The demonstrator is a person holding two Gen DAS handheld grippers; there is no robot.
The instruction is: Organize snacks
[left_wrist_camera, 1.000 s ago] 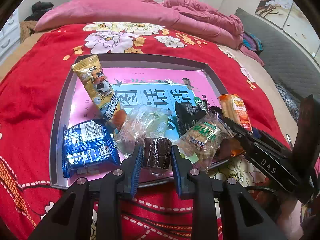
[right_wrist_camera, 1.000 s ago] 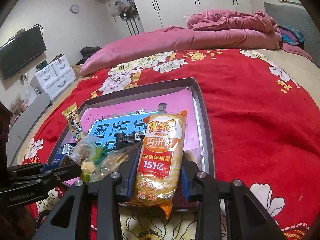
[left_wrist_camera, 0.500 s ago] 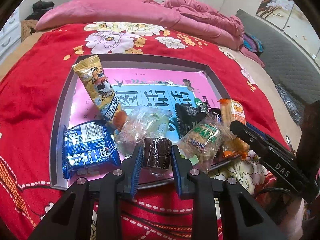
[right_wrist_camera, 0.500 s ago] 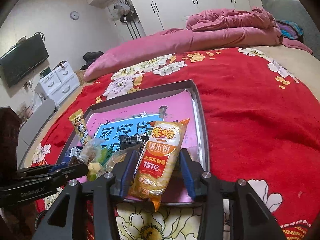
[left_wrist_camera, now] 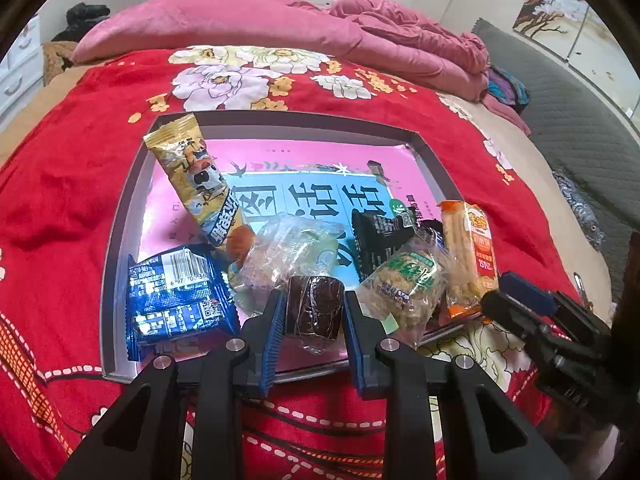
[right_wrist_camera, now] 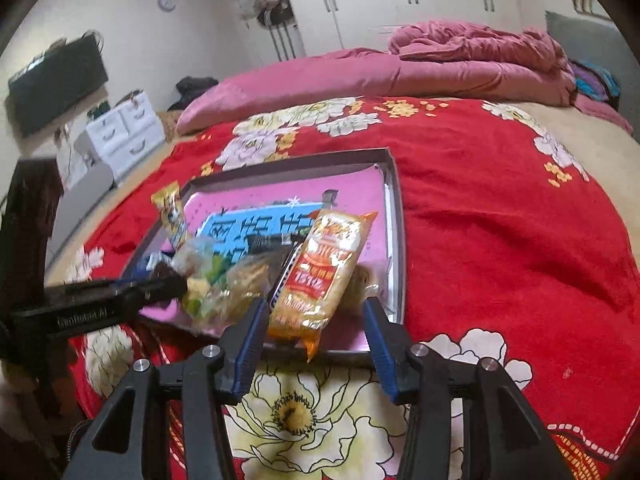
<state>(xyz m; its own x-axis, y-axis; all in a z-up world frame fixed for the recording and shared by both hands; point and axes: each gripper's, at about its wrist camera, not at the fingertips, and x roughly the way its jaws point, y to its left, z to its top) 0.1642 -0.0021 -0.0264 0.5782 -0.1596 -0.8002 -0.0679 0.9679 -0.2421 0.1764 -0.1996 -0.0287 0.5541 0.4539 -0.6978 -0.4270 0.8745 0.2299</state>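
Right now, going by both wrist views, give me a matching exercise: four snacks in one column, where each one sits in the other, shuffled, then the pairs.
Snacks:
1. brown cake
2. blue packet
3. orange cracker pack
4. yellow packet

Places:
A. right end of the tray, near edge
B. between the fingers of the left gripper
C. near left corner of the tray
D. far left of the tray, leaning toward its rim

Pairs: 1-B, 2-C, 3-A, 4-D
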